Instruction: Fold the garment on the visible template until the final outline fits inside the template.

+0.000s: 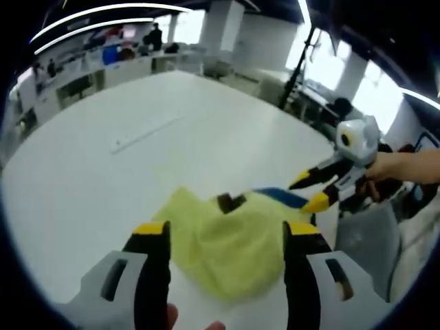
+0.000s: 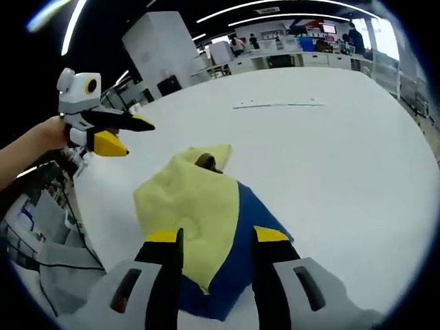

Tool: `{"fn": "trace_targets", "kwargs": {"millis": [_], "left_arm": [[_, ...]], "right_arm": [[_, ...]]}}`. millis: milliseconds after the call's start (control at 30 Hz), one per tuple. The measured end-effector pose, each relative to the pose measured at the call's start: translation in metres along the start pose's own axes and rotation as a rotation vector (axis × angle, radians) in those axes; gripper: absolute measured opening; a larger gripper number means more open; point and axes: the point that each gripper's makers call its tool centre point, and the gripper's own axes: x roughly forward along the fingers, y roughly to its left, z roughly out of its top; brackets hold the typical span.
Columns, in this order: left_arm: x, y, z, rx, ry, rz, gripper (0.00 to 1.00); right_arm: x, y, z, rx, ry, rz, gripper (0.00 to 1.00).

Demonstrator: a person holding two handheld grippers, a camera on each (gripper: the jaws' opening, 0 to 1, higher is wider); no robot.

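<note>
Two open tongs, L (image 1: 227, 237) & R (image 2: 216, 237), over unlabelled yellow-blue garment (image 2: 199, 206).

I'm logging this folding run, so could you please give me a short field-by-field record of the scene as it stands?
surface: white table
garment: yellow garment, crumpled, lying on the table
template: blue template partly covered by the garment, blue edge showing
left tool: jaws apart, above the garment, holding nothing
right tool: jaws apart, over garment and template, holding nothing
fold state: not yet neat; garment bunched, outline spills past the template
background: office desks beyond the table
</note>
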Motion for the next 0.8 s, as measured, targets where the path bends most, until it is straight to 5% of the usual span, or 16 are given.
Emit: {"fn": "trace_targets", "kwargs": {"millis": [633,800], "left_arm": [[-0.001,0.001,-0.006,-0.003,0.010,0.001,0.62],[0.000,0.000,-0.007,-0.001,0.010,0.000,0.62]], "right_arm": [[0.011,-0.006,-0.034,0.037,0.092,-0.030,0.34],[0.016,-0.010,-0.038,-0.021,0.112,-0.058,0.30]]}}
